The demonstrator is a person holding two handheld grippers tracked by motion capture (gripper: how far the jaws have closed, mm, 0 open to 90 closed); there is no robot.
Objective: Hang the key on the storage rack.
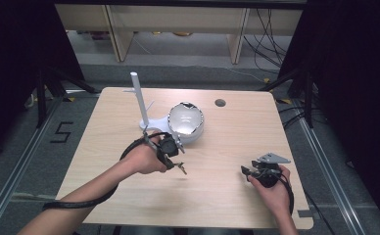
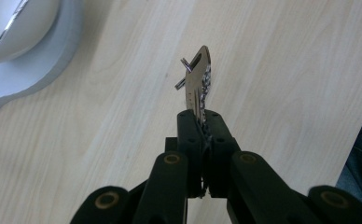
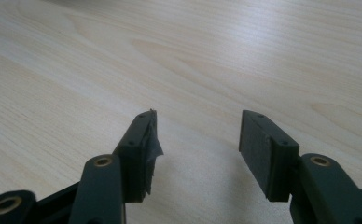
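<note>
Keys [image 2: 198, 88] were clamped between the closed jaws of the left gripper [image 2: 201, 122], lifted clear of the table [image 2: 100, 140]. In the left gripper view a silver key blade stuck out past the pads [image 2: 188, 123], with a small ring or wire crossing near its tip and something like a fine chain trailing down its right edge; the part inside the jaws was hidden, so how many keys hung there could not be told. From the high view the same bunch showed as a small dark dangle [image 1: 181, 168] below the left gripper [image 1: 171, 155], too small to read in detail.

Just behind that hand sat a white stand [image 1: 151, 125] with an upright post [image 1: 138, 95] and a shiny rounded bowl [image 1: 185, 120]; in the left gripper view the stand's base [image 2: 53, 60] was cut off by the top-left corner.

At the near right of the table, well apart from the keys, the right gripper [image 1: 247, 171] was held low. Its jaws stood apart in the right gripper view [image 3: 198, 135] with bare wood between them, and the left pad [image 3: 149, 144] looked frayed at its edge.
</note>
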